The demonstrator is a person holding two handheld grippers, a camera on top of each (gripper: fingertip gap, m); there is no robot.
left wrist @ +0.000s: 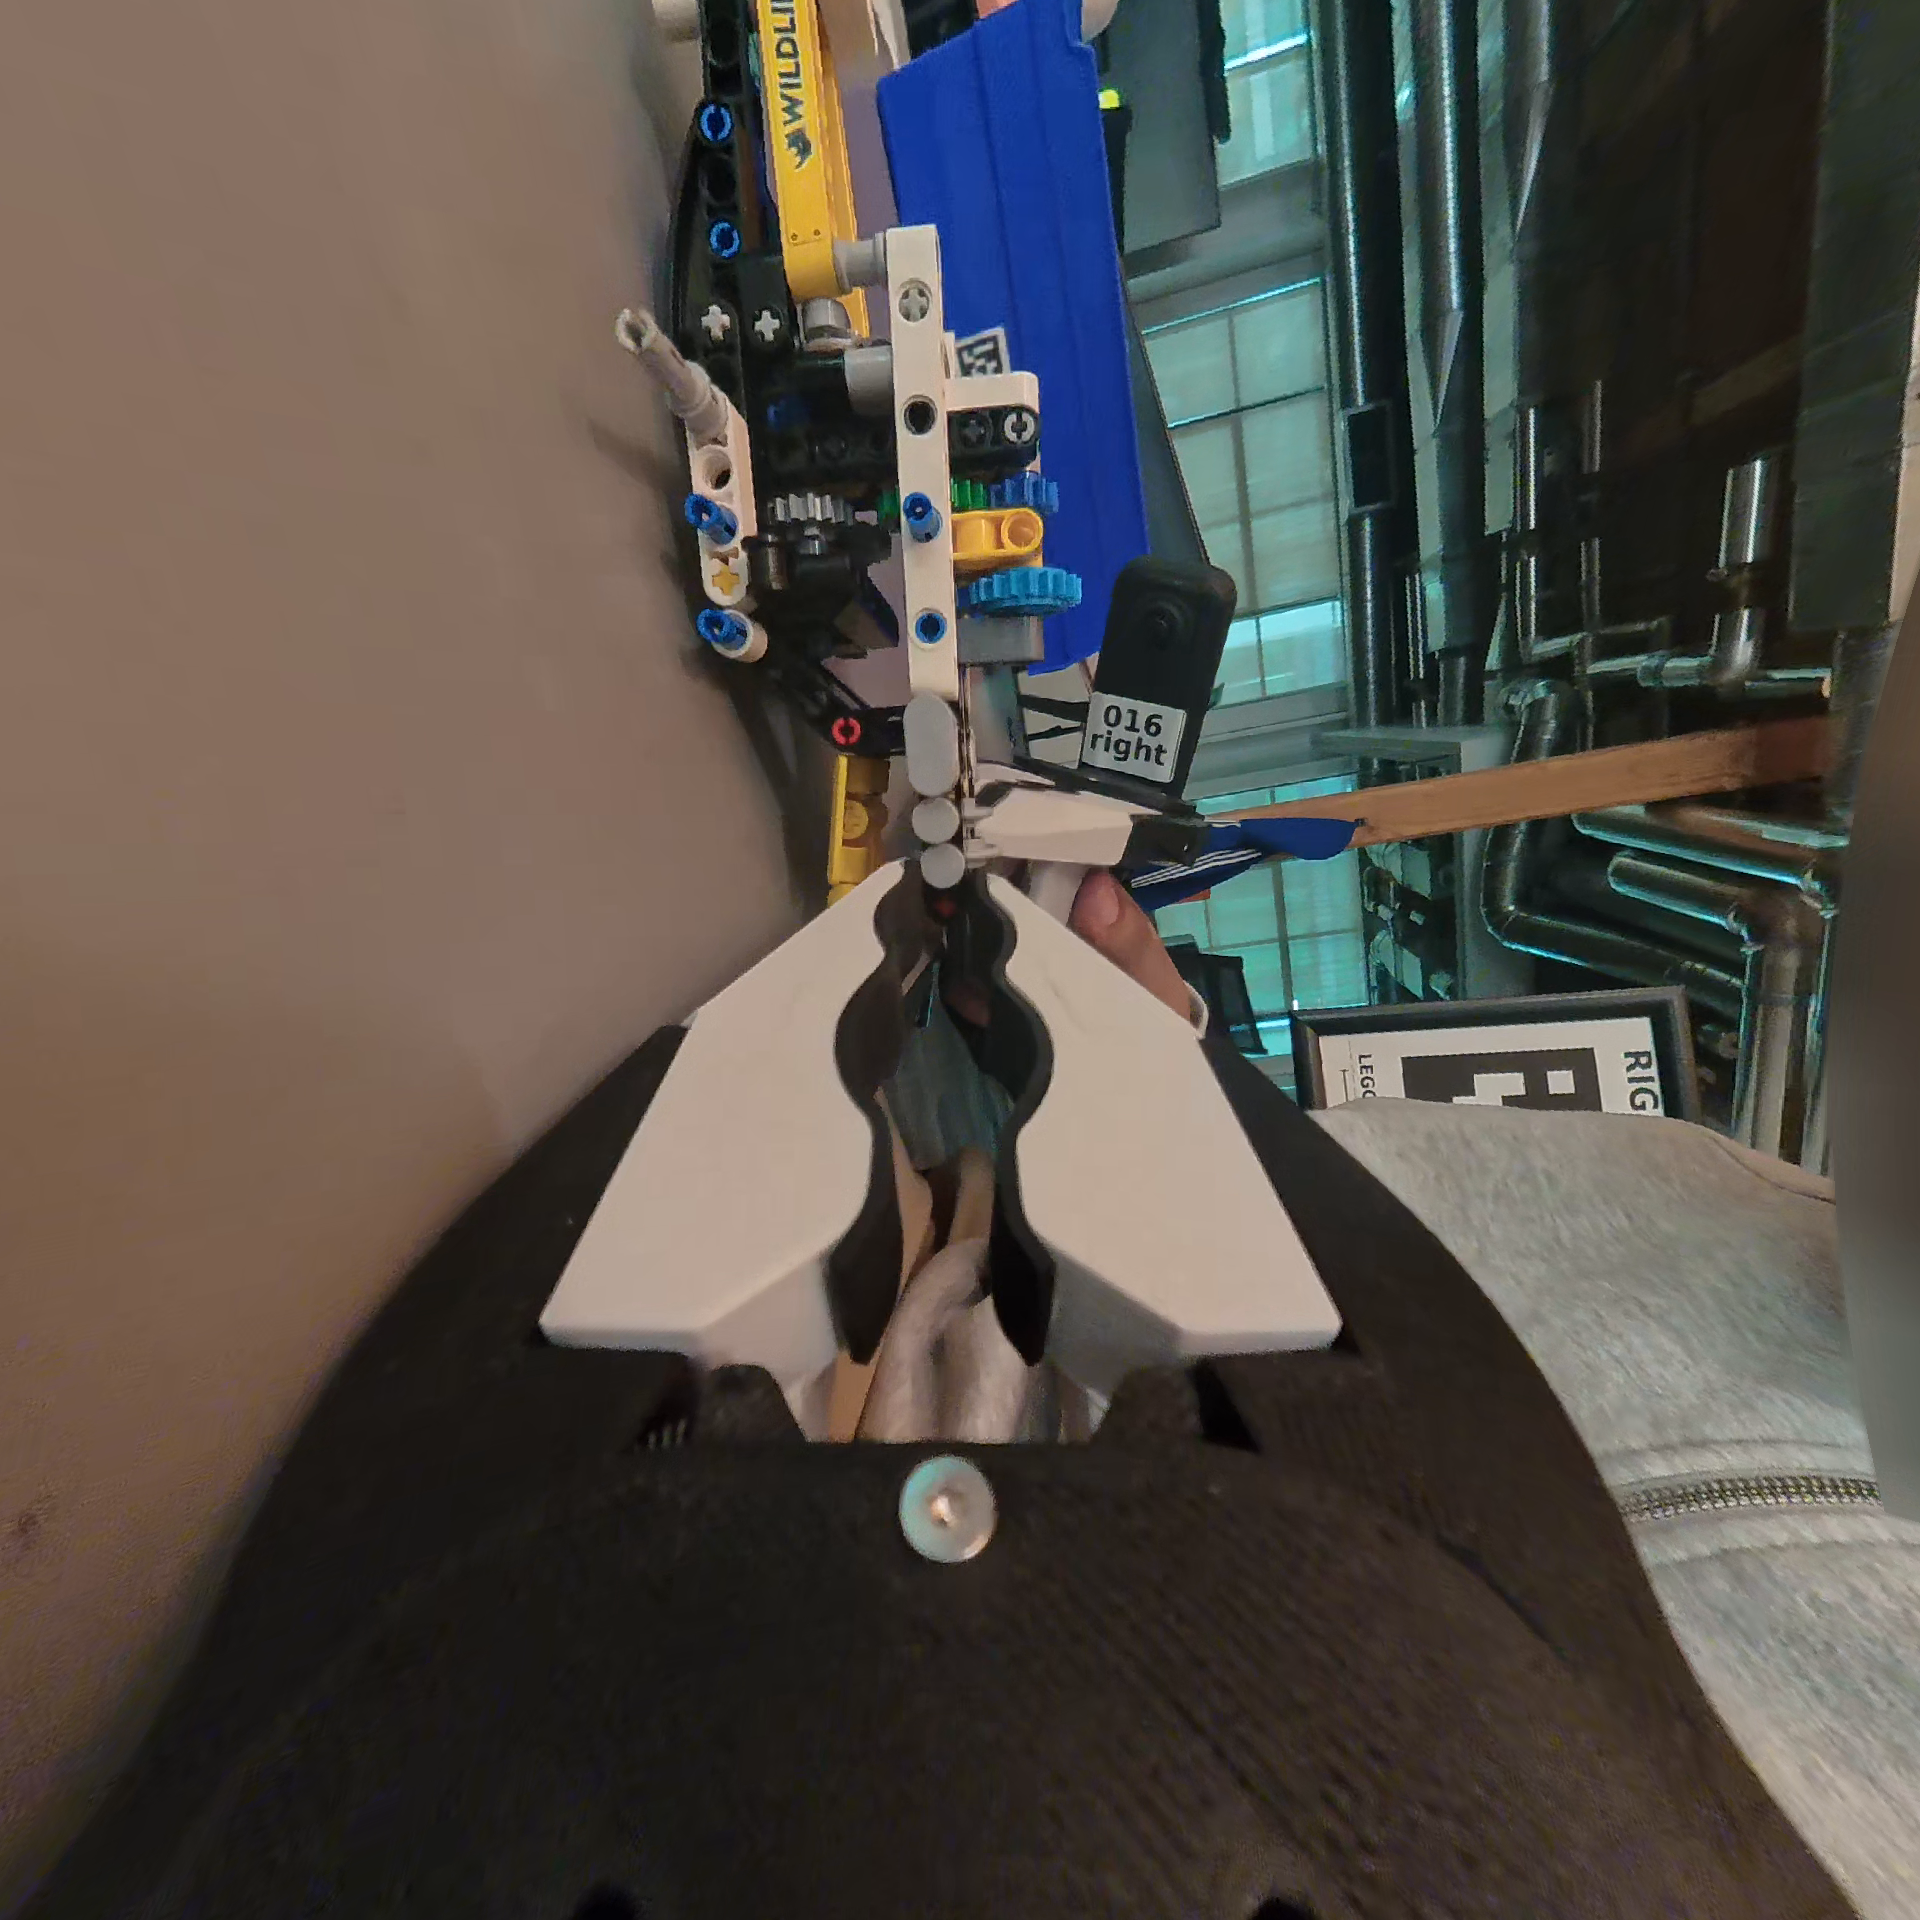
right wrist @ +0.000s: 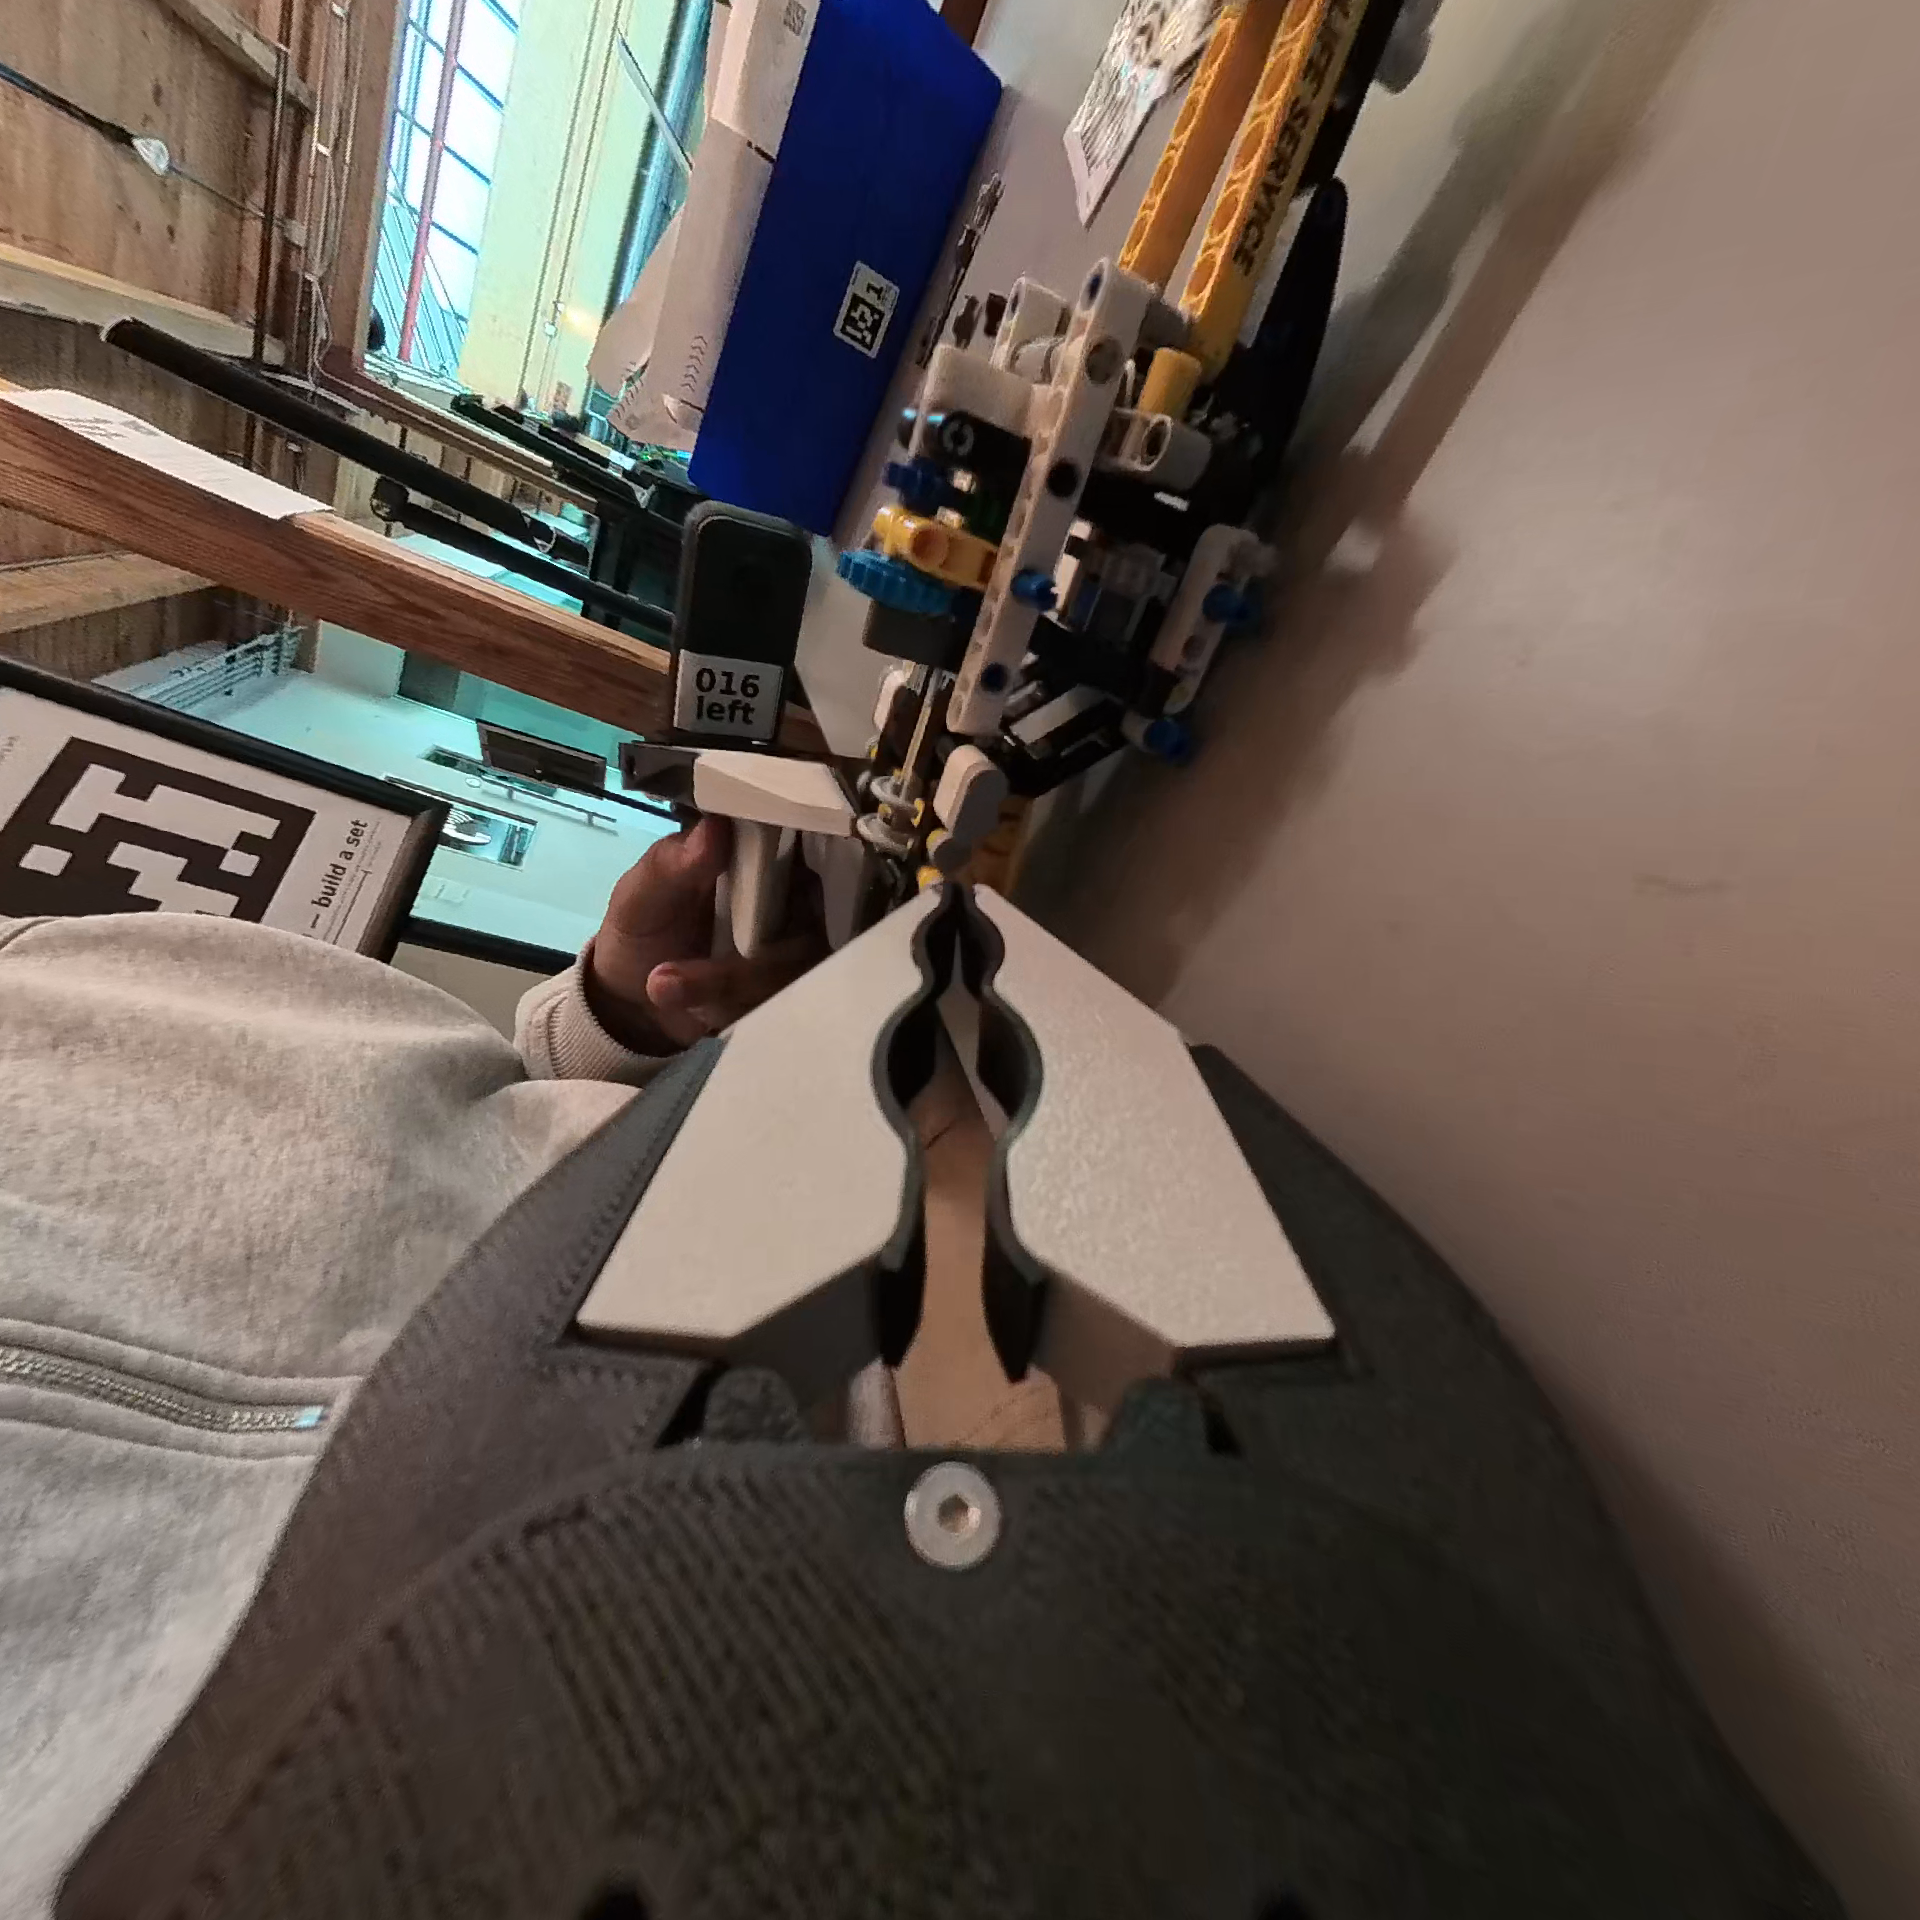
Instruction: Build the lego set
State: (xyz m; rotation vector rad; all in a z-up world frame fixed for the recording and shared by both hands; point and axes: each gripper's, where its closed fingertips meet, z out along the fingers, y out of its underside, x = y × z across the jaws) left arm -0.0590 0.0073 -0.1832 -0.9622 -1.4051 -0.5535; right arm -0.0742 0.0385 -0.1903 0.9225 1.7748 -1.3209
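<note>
Left wrist view: lego model [left wrist: 894, 468] long axis straight ahead; both jaws pinched narrow.

A beige table [left wrist: 312, 727] bears the lego model [left wrist: 831, 468] and blue box [left wrist: 997, 260].

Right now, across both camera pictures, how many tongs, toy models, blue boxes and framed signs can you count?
Tongs: 2 (left tongs, right tongs)
Lego model: 1
Blue box: 1
Framed sign: 1
Total: 5
</note>
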